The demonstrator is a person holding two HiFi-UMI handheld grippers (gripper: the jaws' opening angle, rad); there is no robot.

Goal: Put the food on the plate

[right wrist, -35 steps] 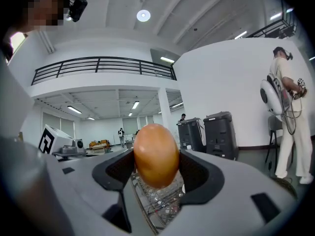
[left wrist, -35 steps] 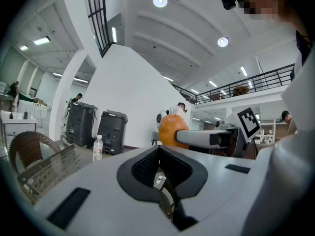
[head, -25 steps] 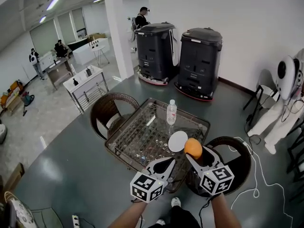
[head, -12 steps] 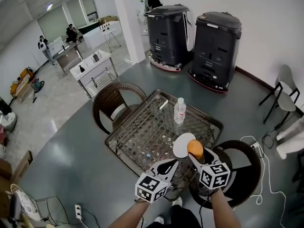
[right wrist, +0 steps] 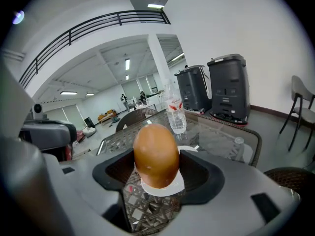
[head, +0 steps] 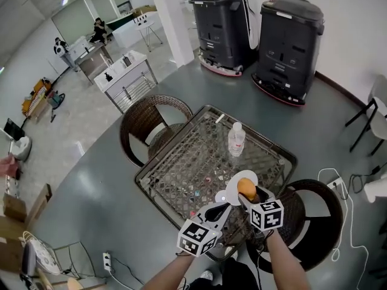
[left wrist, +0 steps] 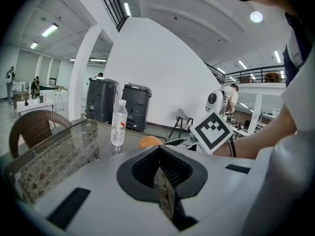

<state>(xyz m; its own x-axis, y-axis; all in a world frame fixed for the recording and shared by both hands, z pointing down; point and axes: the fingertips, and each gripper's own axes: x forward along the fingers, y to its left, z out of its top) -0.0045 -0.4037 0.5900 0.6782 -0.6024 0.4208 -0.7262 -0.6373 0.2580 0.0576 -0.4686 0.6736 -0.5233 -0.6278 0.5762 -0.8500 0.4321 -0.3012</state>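
An orange-brown, egg-shaped piece of food is clamped between the jaws of my right gripper. It hangs just above a small white plate near the front right edge of the glass-topped wicker table. My left gripper hovers just left of the plate with its jaws closed and nothing in them. The left gripper view catches the food past its jaws.
A clear water bottle stands on the table beyond the plate. Wicker chairs stand at the far left and near right. Two black machines stand behind. A white cable lies on the floor.
The right gripper has carried the food from the plate's right side to over the plate. Both grippers sit further in over the table edge, and the head view has tilted down.
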